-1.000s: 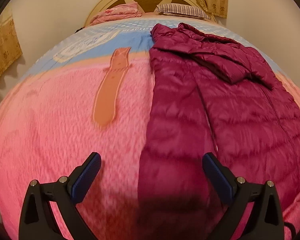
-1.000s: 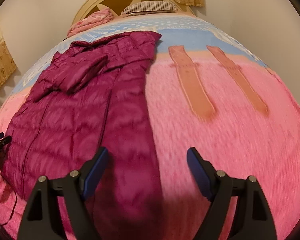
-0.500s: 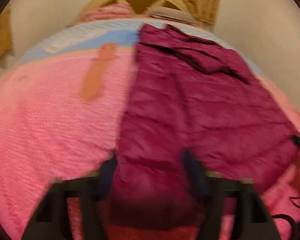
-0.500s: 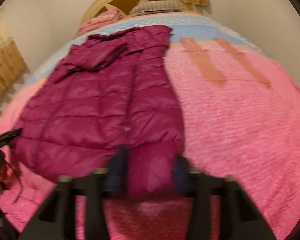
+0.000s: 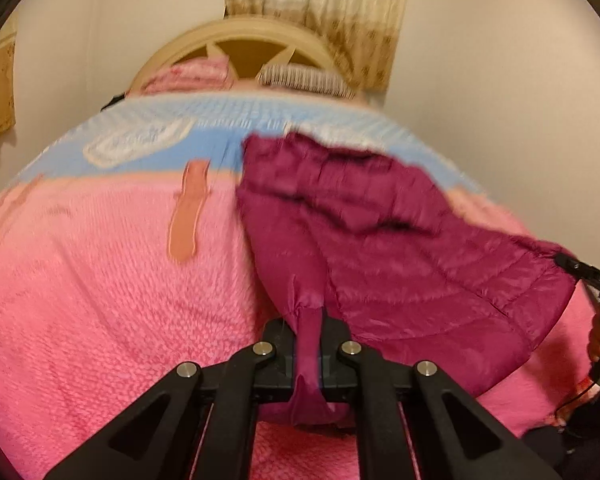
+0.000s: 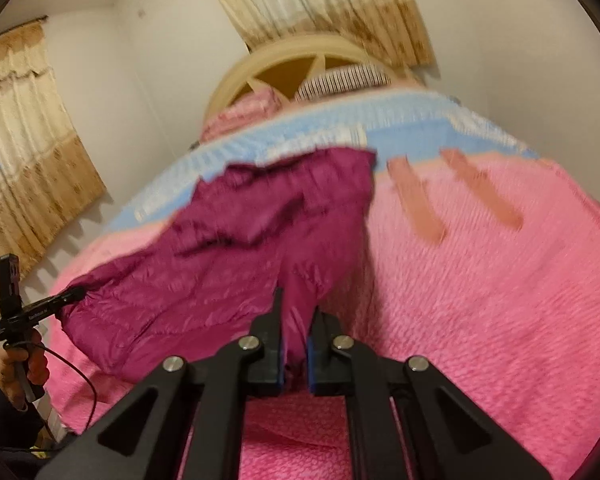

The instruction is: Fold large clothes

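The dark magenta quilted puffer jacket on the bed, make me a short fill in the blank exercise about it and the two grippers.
1. The left gripper is shut on the hem of the dark magenta quilted puffer jacket, and the right gripper is ____ on it too.
2. The jacket lies on a fuzzy bedspread that is mostly ____ in colour.
3. A ____ pillow leans at the cream headboard.

Missing words: shut; pink; striped

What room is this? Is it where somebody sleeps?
Yes, most likely a bedroom. There is a big bed with a pink blanket, a curved headboard with a striped pillow against it, and curtains on the wall.
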A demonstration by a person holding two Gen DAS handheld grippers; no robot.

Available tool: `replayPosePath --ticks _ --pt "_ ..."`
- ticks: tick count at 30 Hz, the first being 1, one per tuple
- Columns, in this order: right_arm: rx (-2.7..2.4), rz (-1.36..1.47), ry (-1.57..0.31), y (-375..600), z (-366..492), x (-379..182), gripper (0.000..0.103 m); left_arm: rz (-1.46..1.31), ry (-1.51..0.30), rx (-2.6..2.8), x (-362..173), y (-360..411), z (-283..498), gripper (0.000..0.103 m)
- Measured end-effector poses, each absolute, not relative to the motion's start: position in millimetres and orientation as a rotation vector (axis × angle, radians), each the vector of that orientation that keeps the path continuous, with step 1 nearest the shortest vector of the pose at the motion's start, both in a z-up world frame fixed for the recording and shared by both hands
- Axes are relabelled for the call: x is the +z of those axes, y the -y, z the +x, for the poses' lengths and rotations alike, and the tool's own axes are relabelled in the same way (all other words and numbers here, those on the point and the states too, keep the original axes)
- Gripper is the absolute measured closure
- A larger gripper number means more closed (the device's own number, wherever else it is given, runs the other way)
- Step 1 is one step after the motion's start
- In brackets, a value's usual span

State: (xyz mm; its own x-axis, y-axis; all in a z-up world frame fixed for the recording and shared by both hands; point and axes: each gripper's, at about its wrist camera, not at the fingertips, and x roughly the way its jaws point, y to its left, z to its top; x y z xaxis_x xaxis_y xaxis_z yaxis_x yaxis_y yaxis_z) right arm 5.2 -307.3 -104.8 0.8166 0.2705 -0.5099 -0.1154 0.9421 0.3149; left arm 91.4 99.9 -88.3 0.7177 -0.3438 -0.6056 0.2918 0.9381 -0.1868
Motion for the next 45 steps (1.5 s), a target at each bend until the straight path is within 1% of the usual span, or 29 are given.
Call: replayPosePath --ticks 6,8,10,12,18,24,27,31,33,34,35,36,37,38,40,42,43,44,45 --pt "0.216 0.251 -0.418 313 -34 -45 0.094 -0.117 -0.563 -0.412 -27 -103 62 0.099" --pt "0.213 0.241 -0.381 314 -35 -34 0.094 -0.111 -0.540 -0.407 -16 -101 64 0.099" --pt "0.199 0.233 -0.374 316 -21 -29 0.094 -0.079 -0.535 -0.402 -13 -92 81 0.099" --pt "0.185 0.240 -0.392 318 2 -30 0.094 -0.053 -0.550 -0.372 -17 -82 118 0.099" --pt "0.111 0.273 -0.433 321 113 -41 0.095 -0.004 -0.590 -0.308 -38 -60 232 0.099" --pt "0.073 0.268 -0.466 321 194 -41 0.095 0.045 -0.592 -0.249 -55 -44 297 0.098" --pt "0.053 0.249 -0.488 322 228 -46 0.095 0.076 -0.629 -0.225 -67 -36 331 0.098" --pt "0.020 0.234 -0.528 326 265 -65 0.095 0.055 -0.679 -0.196 -95 -39 368 0.093" --pt "0.000 0.232 -0.554 327 281 -81 0.095 -0.002 -0.690 -0.147 -105 -47 384 0.085" --pt "-0.006 0.234 -0.566 328 287 -87 0.095 -0.023 -0.690 -0.115 -108 -48 390 0.079" --pt "-0.013 0.236 -0.579 329 296 -95 0.095 -0.028 -0.686 -0.085 -111 -49 395 0.062" --pt "-0.021 0.243 -0.593 330 304 -103 0.095 -0.013 -0.674 -0.022 -113 -47 400 0.048" --pt "-0.025 0.259 -0.610 333 312 -111 0.094 0.007 -0.644 0.052 -113 -46 404 0.019" --pt "-0.027 0.279 -0.627 337 321 -118 0.094 0.016 -0.608 0.102 -113 -46 407 0.007" --pt "-0.049 0.301 -0.641 342 332 -128 0.094 0.025 -0.590 0.132 -115 -44 415 0.007" --pt "-0.066 0.312 -0.661 346 342 -136 0.084 0.059 -0.606 0.144 -119 -35 424 0.007" --pt "-0.067 0.316 -0.670 346 345 -137 0.081 0.075 -0.607 0.163 -120 -31 426 0.007" --pt "-0.064 0.326 -0.677 347 349 -139 0.076 0.086 -0.607 0.180 -120 -29 429 0.007" --pt "-0.064 0.333 -0.678 347 353 -138 0.069 0.092 -0.603 0.192 -119 -27 430 0.007"
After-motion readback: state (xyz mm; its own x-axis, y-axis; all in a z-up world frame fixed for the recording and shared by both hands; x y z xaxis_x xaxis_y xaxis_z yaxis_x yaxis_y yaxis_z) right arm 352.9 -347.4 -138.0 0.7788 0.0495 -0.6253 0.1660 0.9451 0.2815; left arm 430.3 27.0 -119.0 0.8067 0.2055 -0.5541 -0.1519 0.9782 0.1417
